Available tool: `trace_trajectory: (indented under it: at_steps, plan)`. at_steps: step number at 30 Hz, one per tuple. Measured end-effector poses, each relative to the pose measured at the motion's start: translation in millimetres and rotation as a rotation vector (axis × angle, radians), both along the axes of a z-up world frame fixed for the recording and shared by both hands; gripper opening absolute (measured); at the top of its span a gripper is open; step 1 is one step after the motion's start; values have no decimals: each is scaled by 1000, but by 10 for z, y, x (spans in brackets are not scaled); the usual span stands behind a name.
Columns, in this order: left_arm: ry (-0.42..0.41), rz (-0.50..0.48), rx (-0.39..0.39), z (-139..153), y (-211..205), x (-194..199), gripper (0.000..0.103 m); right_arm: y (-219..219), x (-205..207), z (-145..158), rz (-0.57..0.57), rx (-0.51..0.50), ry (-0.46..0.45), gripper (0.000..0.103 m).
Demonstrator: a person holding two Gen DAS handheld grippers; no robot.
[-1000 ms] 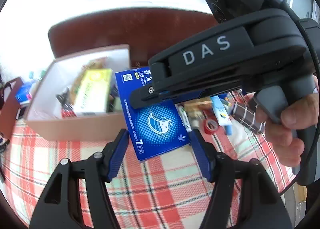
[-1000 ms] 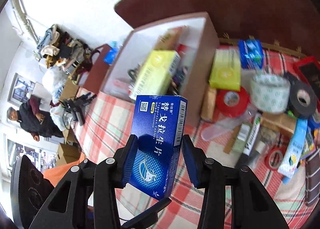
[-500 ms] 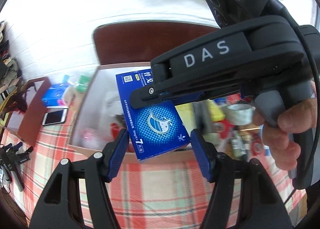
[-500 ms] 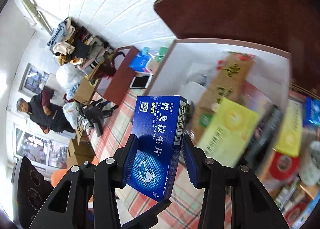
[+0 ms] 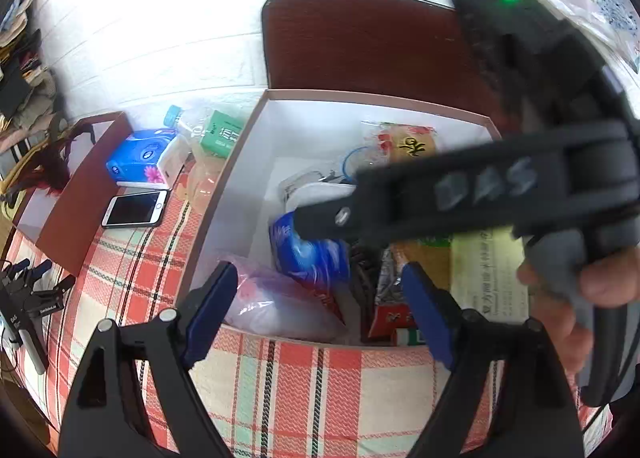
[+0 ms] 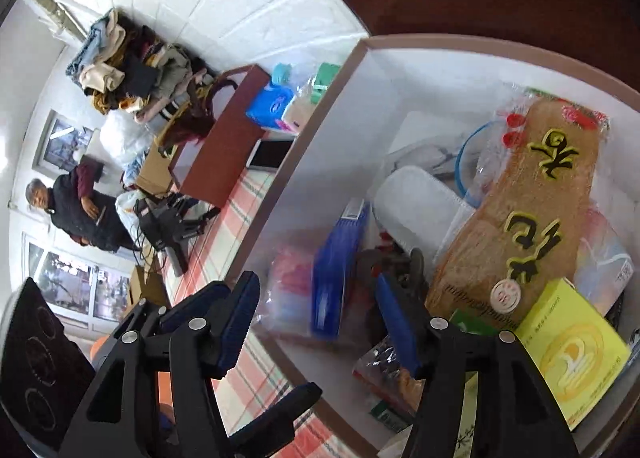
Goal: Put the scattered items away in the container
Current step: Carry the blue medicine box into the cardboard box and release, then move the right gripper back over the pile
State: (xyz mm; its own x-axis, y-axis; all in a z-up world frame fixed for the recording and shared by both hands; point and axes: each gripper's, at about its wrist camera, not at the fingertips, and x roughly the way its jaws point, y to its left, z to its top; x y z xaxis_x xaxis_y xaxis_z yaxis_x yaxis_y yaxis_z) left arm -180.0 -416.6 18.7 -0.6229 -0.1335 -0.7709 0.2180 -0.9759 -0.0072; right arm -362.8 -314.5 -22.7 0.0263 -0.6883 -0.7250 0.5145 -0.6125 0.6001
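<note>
The blue medicine box [image 5: 308,254] is blurred and loose inside the white-lined cardboard container [image 5: 224,194], next to a pink plastic bag [image 5: 276,298]. Above the container's near rim my left gripper [image 5: 316,274] hovers with jaws opening; its pads touch nothing. My right gripper [image 6: 318,298] points into the container [image 6: 312,138] with jaws opening too, and the blue box [image 6: 336,270] drops free between its fingers. The right gripper [image 5: 320,218] crosses the left wrist view, held by a hand [image 5: 600,286]. A brown packet [image 6: 532,210] and a yellow box [image 6: 572,350] lie inside.
Left of the container on the plaid cloth [image 5: 280,386] lie a phone [image 5: 134,209], a blue tissue pack [image 5: 140,156], a green carton [image 5: 222,134] and a brown lid [image 5: 80,194]. A dark chair back [image 5: 360,42] stands behind. A person [image 6: 76,214] sits far off.
Both grippers carried the blue box left over the container, then opened; the box left their pads and dropped in among the other items.
</note>
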Motion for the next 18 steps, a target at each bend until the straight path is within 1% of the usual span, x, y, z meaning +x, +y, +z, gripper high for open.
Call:
trace_trajectory:
  at_steps: [2,5,9,12,15,18]
  plan:
    - [2,8,3,-5,-8,22,84,56,-20,45,-20,-20,12,74]
    - [7,12,14,19,8,72,84,177,-27,115,-42,-37,20,74]
    - [13,-10,16,96,137,182,84,429,10,237,-76,-64,14,74]
    - [20,-35,12,163,302,280,84,720,77,384,-119,-75,32,74]
    - [22,-74,17,209,512,359,84,1030,147,490,-163,-65,24,74]
    - [25,-120,27,237,757,449,84,1375,251,608,-205,-45,42,74]
